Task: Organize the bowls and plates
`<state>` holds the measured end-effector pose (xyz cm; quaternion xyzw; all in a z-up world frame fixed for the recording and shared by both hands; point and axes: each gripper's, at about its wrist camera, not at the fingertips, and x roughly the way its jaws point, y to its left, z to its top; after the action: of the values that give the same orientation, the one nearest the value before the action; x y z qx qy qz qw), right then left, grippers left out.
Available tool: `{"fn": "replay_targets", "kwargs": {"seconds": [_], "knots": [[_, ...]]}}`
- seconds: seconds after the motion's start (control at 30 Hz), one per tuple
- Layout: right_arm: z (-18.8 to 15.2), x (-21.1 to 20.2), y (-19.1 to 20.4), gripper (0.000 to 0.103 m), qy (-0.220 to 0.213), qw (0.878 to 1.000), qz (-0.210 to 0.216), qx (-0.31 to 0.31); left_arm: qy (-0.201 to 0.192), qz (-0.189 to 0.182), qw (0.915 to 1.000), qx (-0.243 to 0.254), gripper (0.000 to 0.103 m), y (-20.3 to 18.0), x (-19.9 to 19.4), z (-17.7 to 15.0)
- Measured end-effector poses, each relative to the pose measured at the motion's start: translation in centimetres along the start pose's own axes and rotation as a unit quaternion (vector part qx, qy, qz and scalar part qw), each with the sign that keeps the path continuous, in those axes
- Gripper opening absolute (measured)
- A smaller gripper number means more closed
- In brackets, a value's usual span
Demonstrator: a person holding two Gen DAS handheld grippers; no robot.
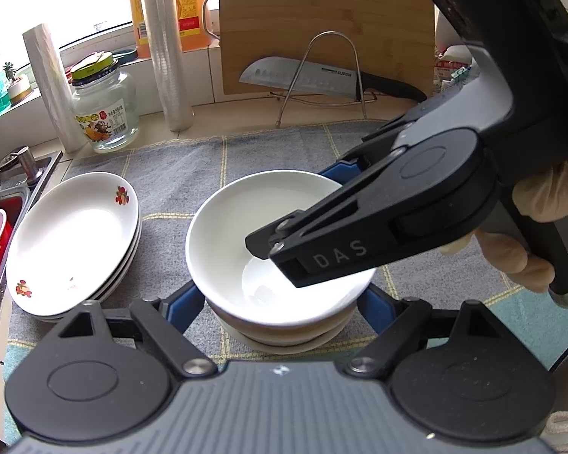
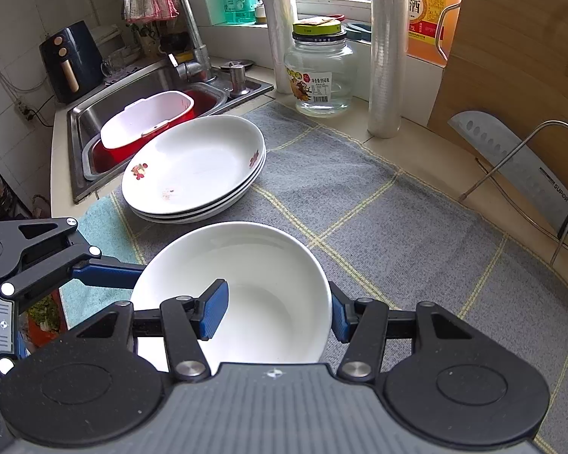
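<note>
Right claw point(image 2: 274, 312) is clamped on the near rim of the top white bowl point(image 2: 261, 265): one blue pad inside, one on the outer wall. Left claw point(image 1: 284, 302) stands wide open, its blue fingers point(image 1: 187, 304) straddling the bowl stack on either side; contact can't be confirmed. The bowls sit on the grey mat point(image 2: 378, 219) on the counter. Count: at least two bowls nested, three plates point(image 2: 197, 166) stacked just beside them, toward the sink point(image 2: 106, 113).
</note>
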<state>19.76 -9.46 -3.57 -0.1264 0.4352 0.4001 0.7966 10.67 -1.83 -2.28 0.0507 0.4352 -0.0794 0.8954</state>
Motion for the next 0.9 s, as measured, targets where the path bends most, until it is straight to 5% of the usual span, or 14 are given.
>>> {"fn": "replay_targets", "kwargs": {"seconds": [0.67,0.9], "knots": [[-0.23,-0.01,0.36,0.063,-0.005,1.0,-0.007,-0.012,0.001,-0.002,1.0,-0.002,0.088,0.14,0.12,-0.18],[-0.28,-0.01,0.48,0.081,-0.004,1.0,0.01,-0.006,-0.006,-0.001,1.0,0.001,0.09,0.19,0.13,-0.4]]}}
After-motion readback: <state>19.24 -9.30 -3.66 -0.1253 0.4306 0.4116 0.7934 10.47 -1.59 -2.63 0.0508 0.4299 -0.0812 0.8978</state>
